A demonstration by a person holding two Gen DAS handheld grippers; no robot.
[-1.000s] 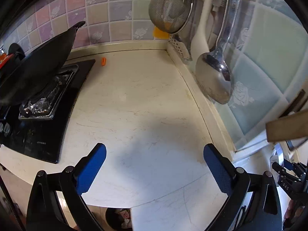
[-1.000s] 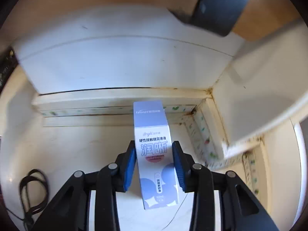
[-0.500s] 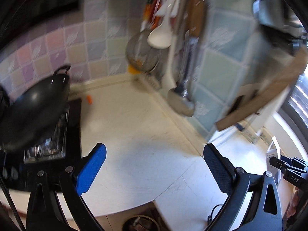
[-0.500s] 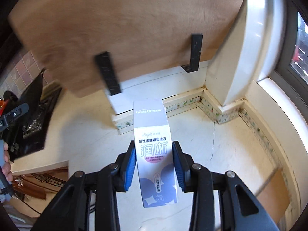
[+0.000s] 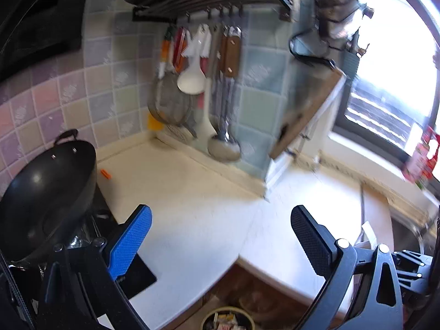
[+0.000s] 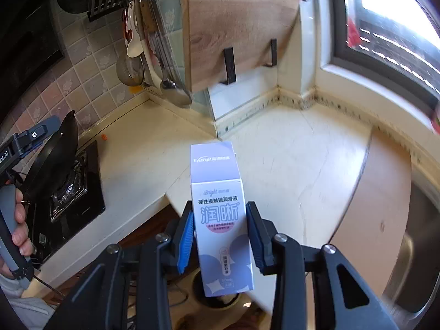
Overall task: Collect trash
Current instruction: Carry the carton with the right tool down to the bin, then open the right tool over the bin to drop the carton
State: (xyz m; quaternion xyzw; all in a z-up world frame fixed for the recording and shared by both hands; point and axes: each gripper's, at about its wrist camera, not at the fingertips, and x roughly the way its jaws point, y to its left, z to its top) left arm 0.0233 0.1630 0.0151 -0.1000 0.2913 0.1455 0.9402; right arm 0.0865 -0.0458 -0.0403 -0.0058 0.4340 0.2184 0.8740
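**Carton clamped in the right gripper, above the counter's edge**

Carton [image 6: 220, 220], a pale purple-and-white box with printed Chinese text, stands upright between the fingers of the right gripper [image 6: 219, 232], whose blue pads press against its two side faces at about mid-height. Its top juts forward past the fingertips, its base hangs toward the camera. Just below the base, under the counter [image 6: 288, 148] edge, sits a round trash bin [image 6: 217, 291], largely hidden by the box. Beyond the carton, the cream counter runs to a corner with a wooden cutting board [image 6: 236, 30] hung on brackets. Far left, a hand [image 6: 20, 228] grips the other tool's handle beside a black wok [image 6: 55, 151].

The left gripper [image 5: 221, 225] is spread wide with nothing between its fingers, hovering over bare counter; the bin [image 5: 228, 320] shows just below it.
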